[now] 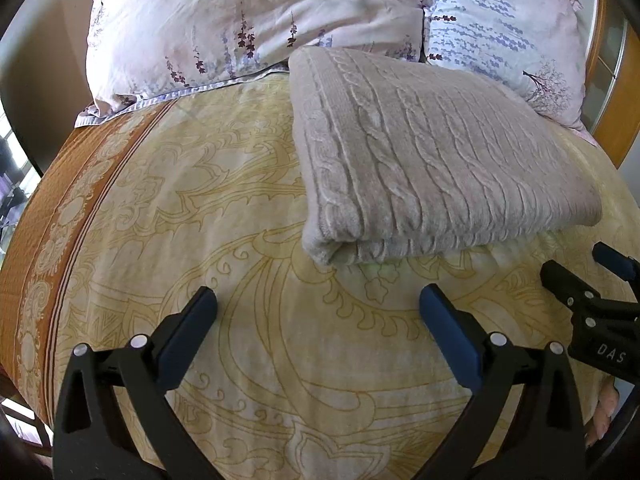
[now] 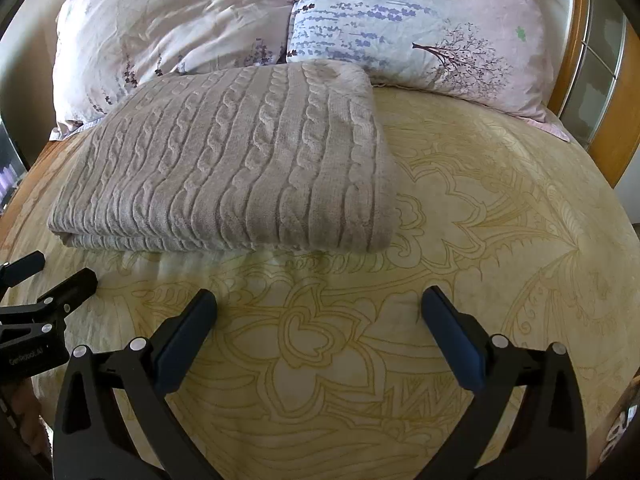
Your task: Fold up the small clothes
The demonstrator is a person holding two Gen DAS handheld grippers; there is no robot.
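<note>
A grey cable-knit garment (image 1: 432,160) lies folded into a thick rectangle on the yellow patterned bedspread (image 1: 200,220). It also shows in the right wrist view (image 2: 240,160). My left gripper (image 1: 318,304) is open and empty, a short way in front of the garment's near folded edge. My right gripper (image 2: 320,308) is open and empty, also just in front of the garment. Each gripper shows at the edge of the other's view: the right gripper (image 1: 584,272) and the left gripper (image 2: 52,276).
Two floral pillows (image 1: 256,20) (image 2: 420,28) lie behind the garment at the head of the bed. A wooden bed frame (image 2: 600,120) runs along the right. The bedspread's orange border (image 1: 60,208) marks the left edge.
</note>
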